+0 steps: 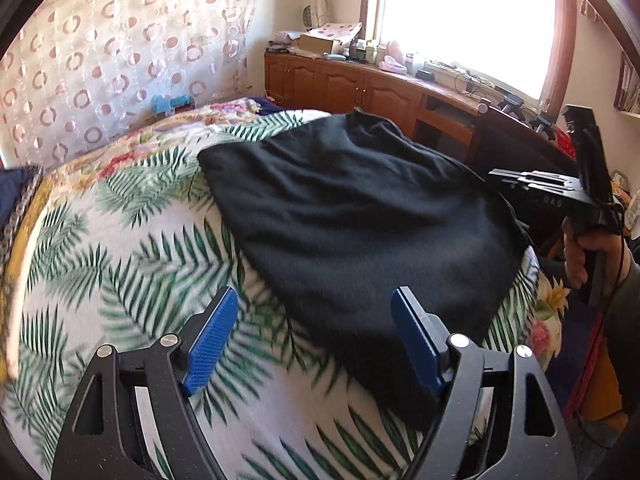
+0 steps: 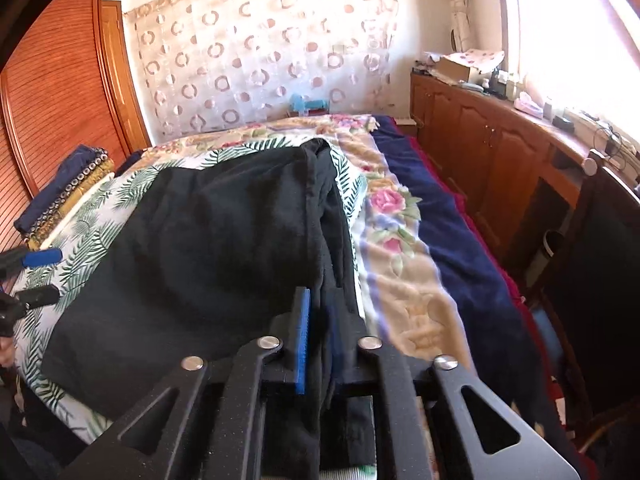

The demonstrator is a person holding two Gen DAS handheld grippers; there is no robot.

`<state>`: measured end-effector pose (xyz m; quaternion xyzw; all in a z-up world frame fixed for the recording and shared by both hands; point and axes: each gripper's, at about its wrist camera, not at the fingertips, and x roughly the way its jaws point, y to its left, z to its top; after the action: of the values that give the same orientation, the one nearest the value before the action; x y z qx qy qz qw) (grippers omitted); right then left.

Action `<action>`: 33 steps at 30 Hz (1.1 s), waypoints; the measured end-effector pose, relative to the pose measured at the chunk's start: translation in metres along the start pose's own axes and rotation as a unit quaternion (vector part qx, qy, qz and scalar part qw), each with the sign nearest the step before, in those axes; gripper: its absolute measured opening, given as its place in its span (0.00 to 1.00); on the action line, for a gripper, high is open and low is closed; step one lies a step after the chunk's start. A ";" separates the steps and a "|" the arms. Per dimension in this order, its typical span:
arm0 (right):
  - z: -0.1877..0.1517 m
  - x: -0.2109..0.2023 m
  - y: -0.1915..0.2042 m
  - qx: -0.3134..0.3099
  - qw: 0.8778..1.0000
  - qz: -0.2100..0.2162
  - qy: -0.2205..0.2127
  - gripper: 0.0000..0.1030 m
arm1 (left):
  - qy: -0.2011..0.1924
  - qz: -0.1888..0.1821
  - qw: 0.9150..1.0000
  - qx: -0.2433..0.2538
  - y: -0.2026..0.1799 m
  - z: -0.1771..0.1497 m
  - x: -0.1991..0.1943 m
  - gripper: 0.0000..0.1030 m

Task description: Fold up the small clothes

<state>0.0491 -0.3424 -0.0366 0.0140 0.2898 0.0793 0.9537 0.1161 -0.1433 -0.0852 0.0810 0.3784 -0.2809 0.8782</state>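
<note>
Bed surface: a palm-leaf printed sheet is spread over a floral blanket, with a dark blue cover exposed along the side nearest the cabinets.
Garment: a black garment is laid across the palm-leaf sheet, roughly flat with soft wrinkles; one edge is bunched into a ridge on the side toward the floral blanket.
Left claw: released, its blue pads set wide apart; one pad is seen over the garment's near corner, the other over bare sheet. Contact with the cloth cannot be told.
Right claw: clenched on the bunched edge of the black garment, black cloth being pinched between the blue pads and trailing back into the frame.
Folded pile: a stack of folded textiles is placed at the far corner of the bed, beside the wooden wardrobe.
Room: a sheer curtain with ring pattern is hung behind the bed; wooden cabinets with a cluttered tabletop are ranged beneath a bright window.
</note>
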 end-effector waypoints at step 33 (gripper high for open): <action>-0.033 -0.039 0.023 -0.045 0.998 0.048 -0.001 0.72 | 0.017 -0.058 0.998 0.004 -0.045 -0.045 -0.004 0.05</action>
<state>-0.0042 -0.3268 -0.0414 -0.0150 0.2840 0.1380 0.9487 0.0611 -0.1633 -0.1103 0.0671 0.3959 -0.3318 0.8536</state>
